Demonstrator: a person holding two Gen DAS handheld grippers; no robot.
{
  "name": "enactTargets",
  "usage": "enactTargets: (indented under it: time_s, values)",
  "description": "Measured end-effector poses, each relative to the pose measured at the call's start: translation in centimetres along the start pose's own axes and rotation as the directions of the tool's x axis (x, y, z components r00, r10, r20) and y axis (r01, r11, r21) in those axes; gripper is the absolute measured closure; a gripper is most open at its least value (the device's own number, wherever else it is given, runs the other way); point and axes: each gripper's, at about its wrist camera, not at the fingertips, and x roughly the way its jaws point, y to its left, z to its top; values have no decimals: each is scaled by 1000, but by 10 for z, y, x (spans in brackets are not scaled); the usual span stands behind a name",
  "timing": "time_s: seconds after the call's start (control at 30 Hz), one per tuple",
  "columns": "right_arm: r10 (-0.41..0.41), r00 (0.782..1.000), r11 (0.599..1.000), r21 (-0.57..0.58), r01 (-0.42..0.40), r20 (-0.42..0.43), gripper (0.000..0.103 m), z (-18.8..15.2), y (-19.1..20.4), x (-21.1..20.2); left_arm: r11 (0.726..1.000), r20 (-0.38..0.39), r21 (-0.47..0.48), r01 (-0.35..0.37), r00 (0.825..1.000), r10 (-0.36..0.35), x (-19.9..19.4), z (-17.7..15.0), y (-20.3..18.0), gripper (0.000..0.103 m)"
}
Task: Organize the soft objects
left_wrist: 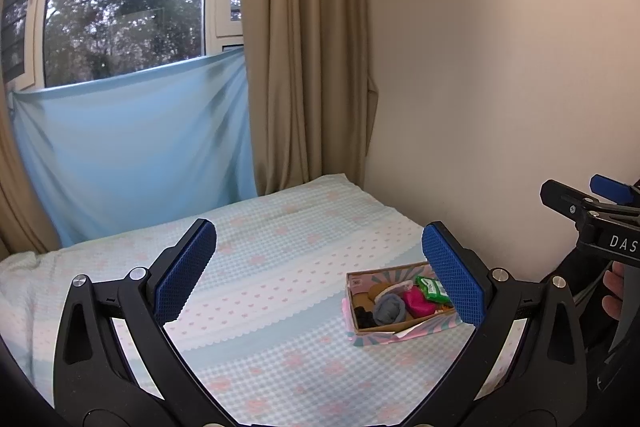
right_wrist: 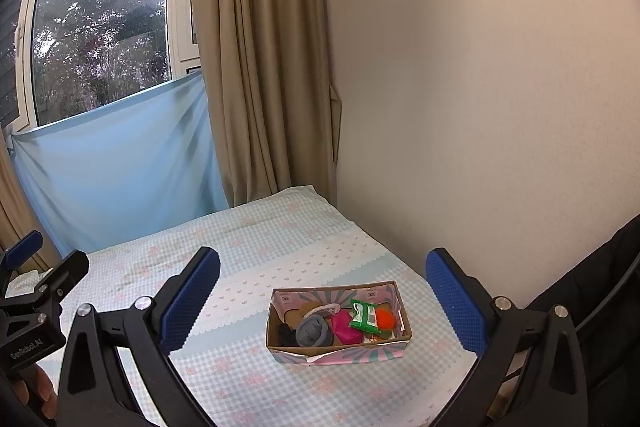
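Left wrist view: left claw (left_wrist: 319, 269) spread wide, blue pads far apart, nothing between them. Beyond it, a bed (left_wrist: 280, 307) under a checked pale-blue sheet with pink motifs. Sitting on the bed toward the right, a shallow cardboard box (left_wrist: 394, 329) with pink and teal printed sides, partly hidden behind the right pad. Packed inside: a grey rolled fabric piece (left_wrist: 390, 309), a magenta pouch (left_wrist: 416, 301), a green packet (left_wrist: 432, 287), something black (left_wrist: 365, 315) at the left end. At the right edge, right claw (left_wrist: 580, 193) seen only in part, opening impossible to judge here.

Right wrist view: right claw (right_wrist: 323, 289) wide open, empty. Box (right_wrist: 340, 349) ahead on the bed (right_wrist: 240, 247), between the pads, near the wall. Same soft items, plus an orange ball (right_wrist: 386, 318) beside the green packet (right_wrist: 364, 315). Left claw (right_wrist: 44, 259) at the far left edge.
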Motion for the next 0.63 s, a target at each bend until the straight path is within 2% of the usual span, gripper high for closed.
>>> enactTargets:
  time_s: [0.27, 0.63]
  values:
    - [5, 1000, 1000, -8, -5, -6, 1, 3, 1, 5, 999, 11, 1, -41, 999, 41, 1, -1, 3, 0]
    - [-14, 1000, 1000, 4, 14, -24, 1, 6, 3, 15, 998, 28, -46, -43, 999, 45, 9, -4, 15, 0]
